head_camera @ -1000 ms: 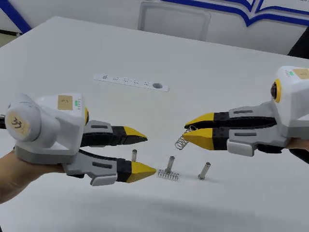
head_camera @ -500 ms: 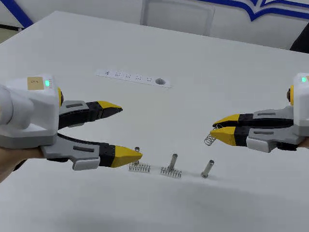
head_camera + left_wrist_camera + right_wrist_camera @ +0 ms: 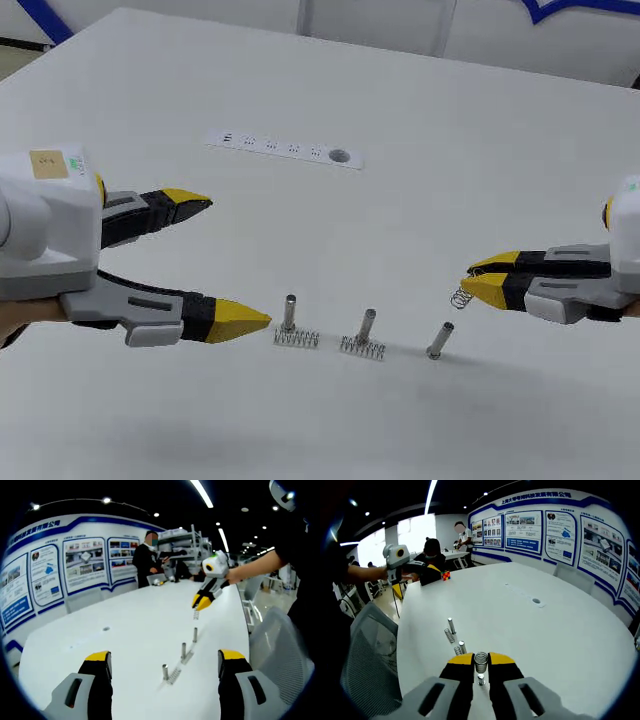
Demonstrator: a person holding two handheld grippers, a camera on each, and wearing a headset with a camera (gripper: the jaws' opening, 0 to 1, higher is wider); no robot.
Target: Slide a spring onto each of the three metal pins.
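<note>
Three short metal pins stand in a row on the white table: left pin, middle pin, right pin. One loose spring lies at the foot of the left pin, another spring by the middle pin. My left gripper is wide open just left of the left pin, with nothing between its jaws. My right gripper hovers up and right of the right pin, shut on a third spring that hangs from its tips. In the right gripper view that held spring sits above the nearest pin.
A white power strip lies farther back on the table. A mesh chair stands at the table's edge, and people stand at the far end of the room.
My left gripper has drawn back to the left and opened wider, uncovering the spring by the left pin. My right gripper has pulled away to the right and lower, still holding its spring.
</note>
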